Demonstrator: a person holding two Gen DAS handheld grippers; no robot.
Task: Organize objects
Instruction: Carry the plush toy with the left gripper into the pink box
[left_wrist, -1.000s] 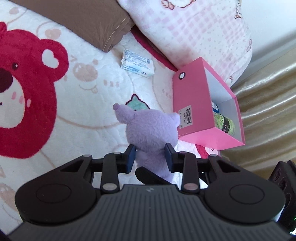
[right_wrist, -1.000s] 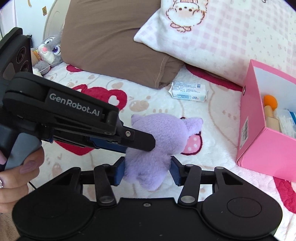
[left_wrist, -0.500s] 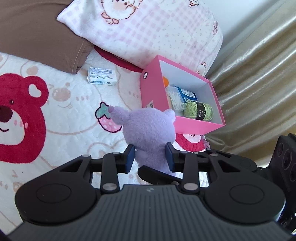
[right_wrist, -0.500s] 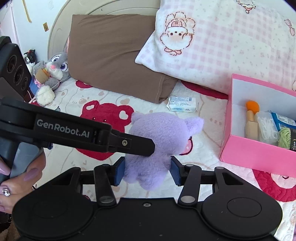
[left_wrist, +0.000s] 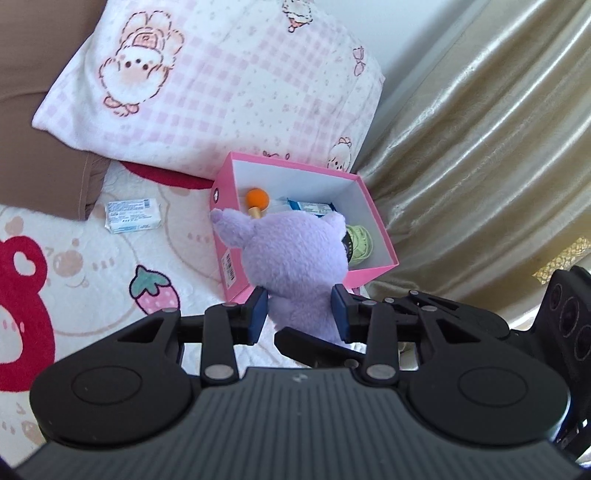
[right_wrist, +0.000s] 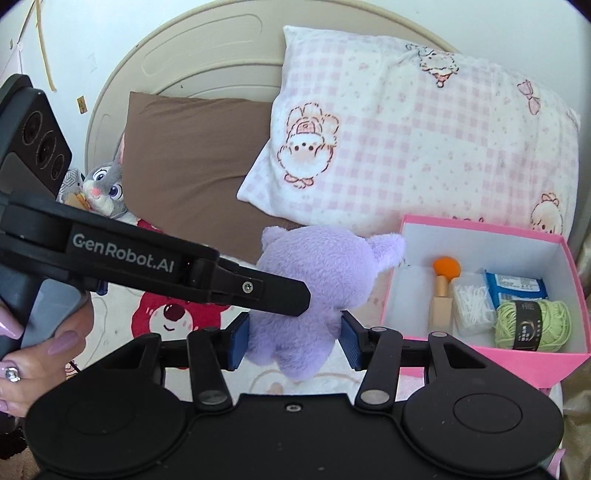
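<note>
A purple plush toy (left_wrist: 295, 258) is held in the air by both grippers at once. My left gripper (left_wrist: 298, 314) is shut on its lower body, and my right gripper (right_wrist: 293, 341) is shut on it from the other side (right_wrist: 314, 280). The toy hangs just in front of an open pink box (left_wrist: 373, 218), seen too in the right wrist view (right_wrist: 532, 360). The box holds an orange-tipped brush (right_wrist: 443, 284), a clear pack of cotton swabs (right_wrist: 471, 302), a blue packet (right_wrist: 515, 284) and a green yarn ball (right_wrist: 532, 325).
A white tissue pack (left_wrist: 132, 215) lies on the bear-print blanket (left_wrist: 74, 280). A pink checked pillow (right_wrist: 424, 147) and a brown pillow (right_wrist: 192, 162) lean at the headboard. A grey bunny plush (right_wrist: 103, 192) sits far left. A gold curtain (left_wrist: 491, 155) hangs right of the box.
Both grippers have lifted the purple toy off the blanket and carried it up and toward the pink box. The box's inside now shows more fully.
</note>
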